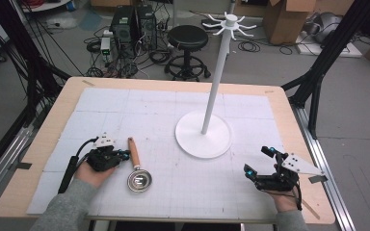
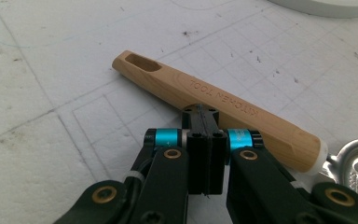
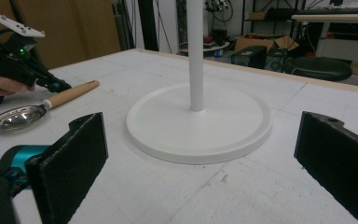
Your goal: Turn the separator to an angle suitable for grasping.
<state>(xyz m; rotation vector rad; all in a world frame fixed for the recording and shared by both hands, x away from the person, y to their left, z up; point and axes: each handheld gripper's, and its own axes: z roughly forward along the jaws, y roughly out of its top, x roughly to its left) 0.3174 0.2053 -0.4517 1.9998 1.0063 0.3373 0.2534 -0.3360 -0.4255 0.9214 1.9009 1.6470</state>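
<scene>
Ladle (image 1: 136, 166) lies on the near-left part of the worktop (image 1: 250, 192), its wooden handle pointing away from the person and its steel bowl toward the near edge. The left gripper (image 1: 125, 155) sits just beside the handle's left flank, jaws closed together with nothing between them, tips right at the wood; in the left gripper view (image 2: 200, 112) they meet the handle about midway along. The right gripper (image 1: 259, 162) rests near the worktop's right edge, jaws wide apart and empty, well clear of everything. Between the two stands the white stand (image 1: 203, 134), its round base near the centre. Bare surface stretches all around the ladle: left to the edge, beyond the handle tip, and rightward toward the base.
</scene>
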